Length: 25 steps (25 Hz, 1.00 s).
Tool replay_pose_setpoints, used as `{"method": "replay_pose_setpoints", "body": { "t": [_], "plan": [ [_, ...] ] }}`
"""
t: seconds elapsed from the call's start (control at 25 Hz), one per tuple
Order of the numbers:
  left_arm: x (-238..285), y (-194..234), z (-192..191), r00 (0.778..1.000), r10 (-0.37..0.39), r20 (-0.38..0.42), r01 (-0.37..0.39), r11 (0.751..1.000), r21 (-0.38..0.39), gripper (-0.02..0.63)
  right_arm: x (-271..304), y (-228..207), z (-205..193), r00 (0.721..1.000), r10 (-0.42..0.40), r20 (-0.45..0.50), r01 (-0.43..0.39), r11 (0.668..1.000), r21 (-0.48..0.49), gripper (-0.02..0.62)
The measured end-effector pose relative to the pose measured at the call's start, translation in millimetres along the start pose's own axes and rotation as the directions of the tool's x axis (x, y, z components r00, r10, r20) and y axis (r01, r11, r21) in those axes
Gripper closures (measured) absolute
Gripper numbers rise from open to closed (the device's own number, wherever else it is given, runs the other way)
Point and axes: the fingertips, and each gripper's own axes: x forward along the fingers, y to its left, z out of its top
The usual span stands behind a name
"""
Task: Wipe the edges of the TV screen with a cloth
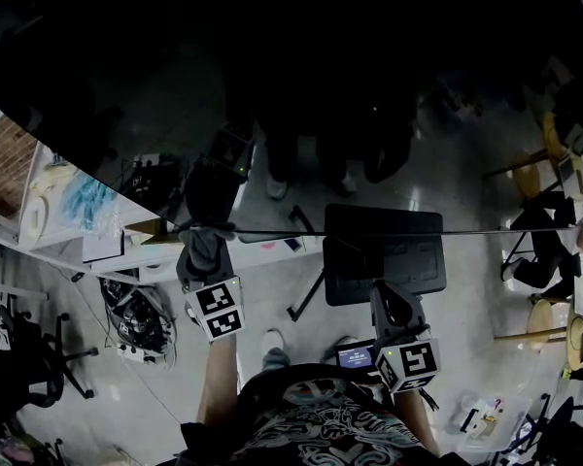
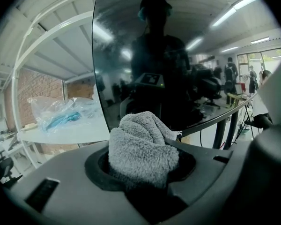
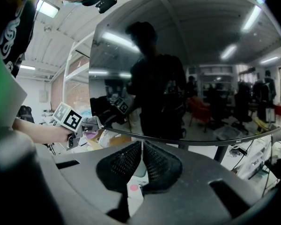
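Directly ahead: a big dark TV screen (image 1: 301,85) fills the upper part of the head view. Its glossy face reflects a dim room and my own dark outline.

Screen edges: the thin bottom edge runs across the middle of the head view. The left edge slants up and away toward the upper left.

Left gripper (image 1: 205,250): I hold it up at the screen's bottom edge, close to the lower left corner, with its square-marker cube toward me.

Grip, left: the jaws are clamped on a bunched grey fluffy cloth (image 2: 141,146). The wad bulges out past the jaw tips.

Cloth and screen: in the right gripper view the cloth sits right against the bottom edge by that corner. From these views I cannot be sure how firmly it presses.

Right gripper (image 3: 141,161): I hold it lower and to the right, below the bottom edge and apart from the glass.

Grip, right: the two ribbed black pads are closed against each other, with nothing between them.

Left of the screen: a white shelf (image 2: 61,135) carries a clear plastic bag (image 2: 61,114) with something blue inside. A brick wall (image 2: 37,86) stands behind it.
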Motion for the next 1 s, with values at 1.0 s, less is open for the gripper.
{"method": "replay_pose_setpoints", "body": {
  "t": [1.0],
  "plan": [
    [-2.1, -22.8, 3.8, 0.999, -0.048, 0.000, 0.048, 0.999, -0.002, 0.410, -9.7, -4.2, -2.9, 1.000, 0.003, 0.003, -0.003, 1.000, 0.005, 0.560]
  ]
}}
